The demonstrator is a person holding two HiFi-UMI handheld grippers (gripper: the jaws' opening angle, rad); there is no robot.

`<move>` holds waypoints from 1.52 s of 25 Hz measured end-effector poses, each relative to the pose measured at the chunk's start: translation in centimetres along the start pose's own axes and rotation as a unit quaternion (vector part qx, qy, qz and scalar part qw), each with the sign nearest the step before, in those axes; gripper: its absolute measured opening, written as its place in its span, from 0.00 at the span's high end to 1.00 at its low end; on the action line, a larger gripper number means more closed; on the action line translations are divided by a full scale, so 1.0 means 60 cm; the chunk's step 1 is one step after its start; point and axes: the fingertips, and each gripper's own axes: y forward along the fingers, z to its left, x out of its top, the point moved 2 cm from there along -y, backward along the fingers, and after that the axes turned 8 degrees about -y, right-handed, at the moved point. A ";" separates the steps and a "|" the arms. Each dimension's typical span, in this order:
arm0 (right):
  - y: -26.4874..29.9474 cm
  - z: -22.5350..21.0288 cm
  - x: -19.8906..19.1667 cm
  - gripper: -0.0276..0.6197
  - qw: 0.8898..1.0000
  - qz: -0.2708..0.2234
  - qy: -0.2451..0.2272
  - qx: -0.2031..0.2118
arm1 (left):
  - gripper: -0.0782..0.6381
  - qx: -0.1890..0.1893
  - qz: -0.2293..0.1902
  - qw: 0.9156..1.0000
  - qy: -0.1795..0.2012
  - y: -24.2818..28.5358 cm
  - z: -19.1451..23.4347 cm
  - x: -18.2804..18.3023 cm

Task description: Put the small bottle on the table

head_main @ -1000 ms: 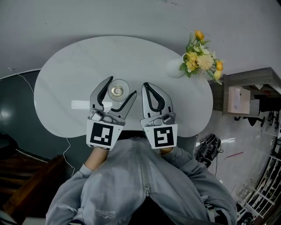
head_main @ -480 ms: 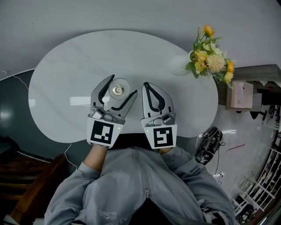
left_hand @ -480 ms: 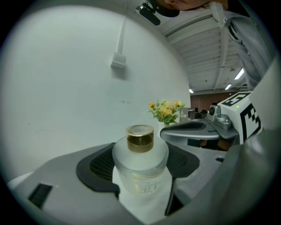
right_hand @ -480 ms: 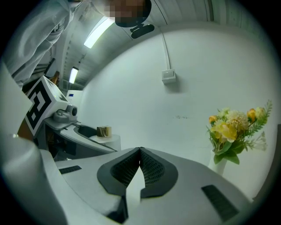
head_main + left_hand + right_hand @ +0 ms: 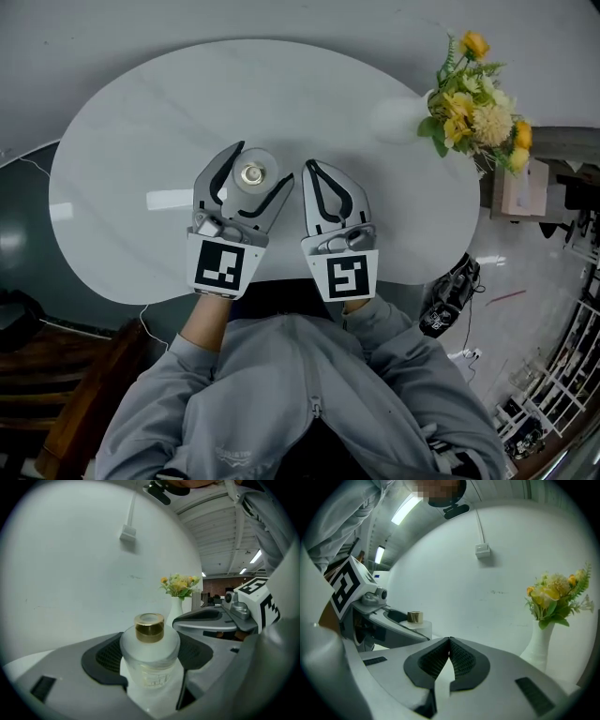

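left hand-held gripper [image 5: 262, 166] clamps the small bottle [image 5: 150, 651] near the desk's [image 5: 131, 112] front edge; right hand-held gripper [image 5: 313, 169] closed, empty.

grey zip jacket [image 5: 309, 412]; left gripper [image 5: 262, 167], right gripper [image 5: 310, 168] grey, black pads [image 5: 465, 661].

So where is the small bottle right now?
Head view, left of centre: the small bottle is clamped in the left gripper over the white table, with the shut right gripper just to its right.

Office-like indoor space: white rounded table [image 5: 141, 122], flower vase [image 5: 396, 117], glossy tiled floor [image 5: 497, 281], strip ceiling lights [image 5: 407, 507].
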 end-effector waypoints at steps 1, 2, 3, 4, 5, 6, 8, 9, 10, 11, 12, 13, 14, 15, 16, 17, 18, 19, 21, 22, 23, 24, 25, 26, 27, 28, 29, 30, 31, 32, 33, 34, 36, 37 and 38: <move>0.002 0.002 -0.008 0.92 1.000 0.003 0.000 0.001 | 0.42 0.000 0.000 1.000 0.007 0.003 0.002 -0.006; 0.003 0.003 -0.016 0.92 1.000 0.006 0.000 0.002 | 0.42 0.000 0.000 1.000 0.016 0.007 0.004 -0.013; 0.005 0.004 -0.022 0.92 1.000 0.007 0.001 0.002 | 0.42 -0.001 0.002 1.000 0.023 0.010 0.005 -0.020; 0.007 0.004 -0.028 0.92 1.000 0.008 0.002 0.002 | 0.42 -0.003 0.005 1.000 0.028 0.014 0.006 -0.027; 0.009 0.004 -0.032 0.92 1.000 0.008 0.002 0.002 | 0.42 -0.005 0.007 1.000 0.030 0.017 0.006 -0.035; 0.012 0.005 -0.037 0.92 1.000 0.008 0.003 0.001 | 0.42 -0.007 0.010 0.999 0.031 0.020 0.007 -0.043; 0.017 0.006 -0.046 0.92 1.000 0.011 0.005 0.000 | 0.42 -0.009 0.018 0.999 0.025 0.024 0.008 -0.058; 0.019 0.007 -0.049 0.92 1.000 0.012 0.006 0.000 | 0.42 -0.010 0.021 1.000 0.020 0.026 0.008 -0.065; 0.021 0.008 -0.052 0.92 1.000 0.013 0.008 -0.001 | 0.42 -0.011 0.024 1.000 0.015 0.028 0.009 -0.071; 0.022 0.009 -0.055 0.92 1.000 0.013 0.009 -0.001 | 0.42 -0.011 0.028 0.999 0.012 0.030 0.009 -0.077; 0.024 0.011 -0.057 0.92 1.000 0.013 0.010 0.000 | 0.42 -0.012 0.032 0.999 0.012 0.031 0.008 -0.083; 0.025 0.012 -0.060 0.92 1.000 0.014 0.011 0.000 | 0.42 -0.013 0.034 0.999 0.014 0.033 0.008 -0.088; 0.025 0.014 -0.062 0.92 1.000 0.014 0.010 0.001 | 0.42 -0.014 0.037 0.999 0.016 0.034 0.007 -0.092; 0.026 0.016 -0.064 0.92 1.000 0.016 0.010 0.002 | 0.42 -0.015 0.039 0.999 0.017 0.035 0.007 -0.096; 0.026 0.018 -0.067 0.92 1.000 0.018 0.010 0.002 | 0.42 -0.016 0.041 0.999 0.018 0.036 0.006 -0.100; 0.026 0.019 -0.070 0.92 1.000 0.020 0.011 0.002 | 0.42 -0.017 0.044 0.999 0.019 0.037 0.006 -0.104; 0.027 0.020 -0.073 0.92 1.000 0.022 0.012 0.002 | 0.42 -0.018 0.045 0.999 0.019 0.039 0.006 -0.107; 0.027 0.020 -0.076 0.92 1.000 0.025 0.013 0.001 | 0.42 -0.019 0.046 0.999 0.019 0.041 0.006 -0.110; 0.029 0.021 -0.083 0.92 1.000 0.027 0.013 0.001 | 0.42 -0.021 0.050 0.998 0.018 0.045 0.005 -0.118; 0.030 0.022 -0.086 0.92 1.000 0.028 0.014 0.001 | 0.42 -0.022 0.052 0.998 0.018 0.047 0.006 -0.122; 0.031 0.024 -0.088 0.92 1.000 0.028 0.015 0.001 | 0.42 -0.023 0.055 0.998 0.017 0.048 0.006 -0.126; 0.031 0.025 -0.089 0.92 0.999 0.028 0.016 0.001 | 0.42 -0.023 0.058 0.998 0.017 0.050 0.006 -0.129; 0.032 0.027 -0.090 0.92 0.999 0.028 0.017 0.000 | 0.42 -0.024 0.061 0.998 0.017 0.051 0.007 -0.133; 0.032 0.027 -0.092 0.92 0.999 0.029 0.019 0.000 | 0.42 -0.024 0.063 0.998 0.017 0.053 0.007 -0.136; 0.032 0.027 -0.093 0.92 0.999 0.030 0.020 -0.001 | 0.42 -0.025 0.065 0.997 0.017 0.054 0.007 -0.139; 0.032 0.027 -0.095 0.92 0.999 0.031 0.020 -0.001 | 0.42 -0.026 0.067 0.997 0.017 0.056 0.006 -0.142; 0.031 0.026 -0.097 0.92 0.999 0.033 0.021 -0.002 | 0.42 -0.026 0.069 0.997 0.017 0.058 0.006 -0.145; 0.031 0.025 -0.098 0.92 0.999 0.034 0.021 -0.003 | 0.42 -0.027 0.071 0.997 0.017 0.059 0.006 -0.147; 0.032 0.024 -0.098 0.92 0.999 0.034 0.021 -0.005 | 0.42 -0.028 0.073 0.997 0.017 0.060 0.005 -0.149; 0.032 0.023 -0.098 0.92 0.999 0.034 0.022 -0.006 | 0.42 -0.028 0.076 0.997 0.018 0.061 0.006 -0.152; 0.032 0.022 -0.098 0.92 0.999 0.034 0.023 -0.007 | 0.42 -0.028 0.079 0.996 0.018 0.061 0.006 -0.155; 0.032 0.022 -0.097 0.92 0.999 0.035 0.023 -0.008 | 0.42 -0.027 0.081 0.996 0.017 0.062 0.006 -0.157; 0.032 0.022 -0.099 0.92 0.999 0.037 0.023 -0.008 | 0.42 -0.028 0.081 0.996 0.016 0.062 0.007 -0.157; 0.033 0.022 -0.099 0.92 0.999 0.038 0.023 -0.007 | 0.42 -0.028 0.080 0.996 0.019 0.063 0.007 -0.158; 0.033 0.022 -0.100 0.92 0.999 0.038 0.023 -0.007 | 0.42 -0.029 0.080 0.996 0.021 0.064 0.006 -0.160</move>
